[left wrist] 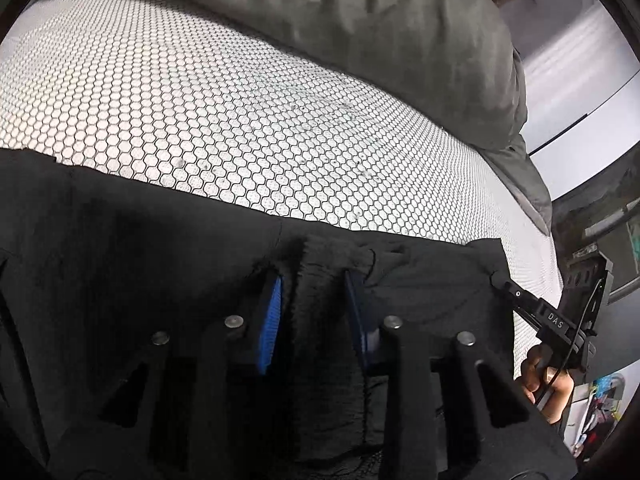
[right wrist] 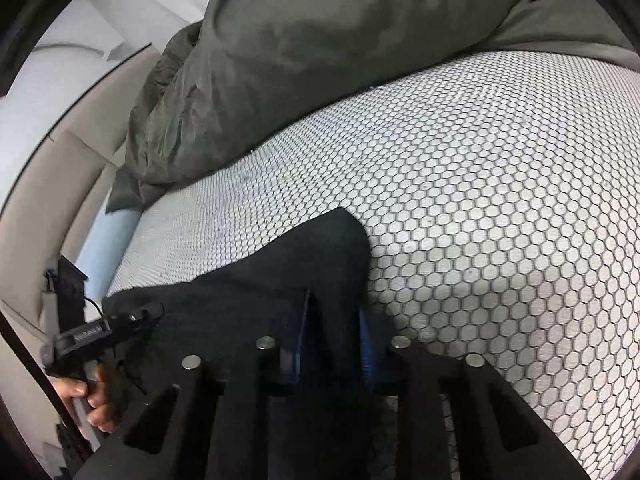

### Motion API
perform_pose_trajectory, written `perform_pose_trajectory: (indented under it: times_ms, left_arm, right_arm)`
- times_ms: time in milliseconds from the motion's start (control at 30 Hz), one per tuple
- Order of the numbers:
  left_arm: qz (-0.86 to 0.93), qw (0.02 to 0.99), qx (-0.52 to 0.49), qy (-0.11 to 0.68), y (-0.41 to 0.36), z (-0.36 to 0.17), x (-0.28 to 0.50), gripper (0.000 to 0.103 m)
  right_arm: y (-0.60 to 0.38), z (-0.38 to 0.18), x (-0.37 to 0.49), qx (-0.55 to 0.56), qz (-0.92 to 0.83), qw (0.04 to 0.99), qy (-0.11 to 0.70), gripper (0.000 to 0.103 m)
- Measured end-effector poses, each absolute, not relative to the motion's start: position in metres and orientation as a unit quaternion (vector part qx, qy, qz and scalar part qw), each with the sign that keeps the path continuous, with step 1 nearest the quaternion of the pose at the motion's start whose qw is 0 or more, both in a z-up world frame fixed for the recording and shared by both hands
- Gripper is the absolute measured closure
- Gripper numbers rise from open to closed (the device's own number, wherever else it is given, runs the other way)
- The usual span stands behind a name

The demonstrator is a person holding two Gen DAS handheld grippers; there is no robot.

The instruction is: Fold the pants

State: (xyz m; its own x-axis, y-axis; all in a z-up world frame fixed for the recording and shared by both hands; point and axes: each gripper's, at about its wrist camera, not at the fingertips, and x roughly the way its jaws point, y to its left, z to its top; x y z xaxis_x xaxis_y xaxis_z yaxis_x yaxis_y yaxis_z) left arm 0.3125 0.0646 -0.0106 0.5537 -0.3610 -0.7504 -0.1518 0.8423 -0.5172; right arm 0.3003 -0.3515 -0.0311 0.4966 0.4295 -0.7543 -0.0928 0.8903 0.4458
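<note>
Black pants (left wrist: pixel 140 248) lie along the near edge of a bed, spread across the lower half of the left wrist view. My left gripper (left wrist: pixel 316 292) is shut on a bunched fold of the pants, and fuzzy black cloth fills the gap between its blue pads (left wrist: pixel 272 320). At the right of that view, my right gripper (left wrist: pixel 498 280) pinches the corner of the pants. In the right wrist view the pants (right wrist: pixel 304 256) rise in a peak, with my right gripper (right wrist: pixel 334 312) shut on them. My left gripper (right wrist: pixel 156 310) shows at the left edge, nipping the cloth.
The mattress (left wrist: pixel 200 100) has a white cover with a black honeycomb print. A rumpled grey-green duvet (right wrist: pixel 320 40) is piled along its far side. A person's hand (right wrist: pixel 92 396) holds the left gripper's handle. A beige padded wall (right wrist: pixel 48 184) lies beyond the bed's edge.
</note>
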Motion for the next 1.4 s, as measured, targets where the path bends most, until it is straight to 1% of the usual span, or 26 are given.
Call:
perform_pose_trajectory:
  times_ms: [67, 200, 233, 267, 300, 333, 367, 400, 433, 467, 533, 667, 733, 833, 1000, 1033, 1067, 1133, 1200, 1267, 1300, 1367, 1400]
  left_arm:
    - [-0.065, 0.837, -0.277, 0.467, 0.066, -0.013, 0.307, 0.075]
    - [-0.071, 0.834, -0.284, 0.467, 0.071, -0.017, 0.304, 0.074]
    - [-0.071, 0.833, -0.288, 0.466, 0.073, -0.017, 0.303, 0.071]
    - [-0.066, 0.833, -0.29, 0.467, 0.074, -0.015, 0.301, 0.064]
    - [-0.06, 0.834, -0.29, 0.466, 0.077, -0.012, 0.293, 0.058]
    - [-0.047, 0.835, -0.287, 0.467, 0.08, -0.008, 0.289, 0.048]
    - [-0.037, 0.837, -0.286, 0.465, 0.082, -0.004, 0.283, 0.047]
    - [-0.034, 0.839, -0.289, 0.46, 0.085, 0.001, 0.275, 0.047]
    - [-0.035, 0.84, -0.291, 0.456, 0.088, 0.004, 0.27, 0.044]
    - [-0.039, 0.84, -0.296, 0.452, 0.09, 0.008, 0.26, 0.04]
    - [-0.049, 0.842, -0.292, 0.451, 0.088, 0.013, 0.245, 0.038]
    - [-0.07, 0.851, -0.249, 0.458, 0.073, 0.021, 0.214, 0.033]
    - [-0.082, 0.852, -0.234, 0.462, 0.064, 0.02, 0.203, 0.032]
    - [-0.091, 0.846, -0.212, 0.48, 0.052, 0.011, 0.189, 0.032]
    - [-0.107, 0.843, -0.211, 0.482, 0.05, 0.003, 0.168, 0.033]
    - [-0.11, 0.846, -0.203, 0.482, 0.049, 0.005, 0.166, 0.033]
    - [-0.113, 0.847, -0.198, 0.48, 0.052, 0.006, 0.166, 0.037]
    - [-0.12, 0.846, -0.19, 0.485, 0.051, 0.006, 0.164, 0.041]
    - [-0.124, 0.848, -0.18, 0.482, 0.052, 0.007, 0.163, 0.044]
    - [-0.129, 0.853, -0.169, 0.477, 0.053, 0.01, 0.158, 0.05]
    - [-0.13, 0.858, -0.156, 0.472, 0.052, 0.013, 0.154, 0.052]
    - [-0.128, 0.866, -0.128, 0.465, 0.049, 0.015, 0.15, 0.054]
    - [-0.128, 0.868, -0.12, 0.464, 0.049, 0.016, 0.149, 0.054]
  right_arm:
    - [-0.358, -0.032, 0.301, 0.179, 0.135, 0.853, 0.472, 0.085]
    - [-0.366, -0.034, 0.302, 0.187, 0.117, 0.859, 0.462, 0.084]
    - [-0.367, -0.029, 0.3, 0.187, 0.114, 0.862, 0.457, 0.077]
    - [-0.369, -0.023, 0.298, 0.184, 0.108, 0.866, 0.452, 0.064]
    - [-0.381, -0.018, 0.288, 0.185, 0.107, 0.869, 0.446, 0.053]
    - [-0.383, -0.011, 0.282, 0.186, 0.108, 0.874, 0.435, 0.037]
    - [-0.386, -0.003, 0.276, 0.188, 0.11, 0.88, 0.422, 0.029]
    - [-0.389, 0.005, 0.268, 0.19, 0.109, 0.885, 0.41, 0.026]
    - [-0.392, 0.011, 0.261, 0.193, 0.108, 0.887, 0.405, 0.019]
    - [-0.394, 0.014, 0.255, 0.195, 0.11, 0.887, 0.405, 0.015]
    - [-0.395, 0.016, 0.242, 0.2, 0.115, 0.879, 0.417, 0.015]
    - [-0.387, 0.009, 0.221, 0.184, 0.12, 0.866, 0.449, 0.015]
    - [-0.38, 0.006, 0.211, 0.159, 0.125, 0.863, 0.462, 0.015]
    - [-0.37, 0.003, 0.199, 0.155, 0.131, 0.86, 0.468, 0.015]
    - [-0.352, -0.015, 0.172, 0.14, 0.147, 0.845, 0.495, 0.015]
    - [-0.348, -0.017, 0.165, 0.13, 0.153, 0.844, 0.497, 0.015]
    - [-0.342, -0.019, 0.161, 0.121, 0.157, 0.845, 0.497, 0.015]
    - [-0.334, -0.02, 0.153, 0.1, 0.159, 0.848, 0.495, 0.015]
    - [-0.327, -0.021, 0.15, 0.083, 0.165, 0.849, 0.495, 0.021]
    - [-0.322, -0.026, 0.152, 0.067, 0.154, 0.85, 0.5, 0.048]
    - [-0.32, -0.028, 0.153, 0.058, 0.146, 0.85, 0.503, 0.051]
    - [-0.319, -0.028, 0.152, 0.048, 0.145, 0.853, 0.499, 0.064]
    - [-0.319, -0.027, 0.151, 0.045, 0.145, 0.854, 0.498, 0.065]
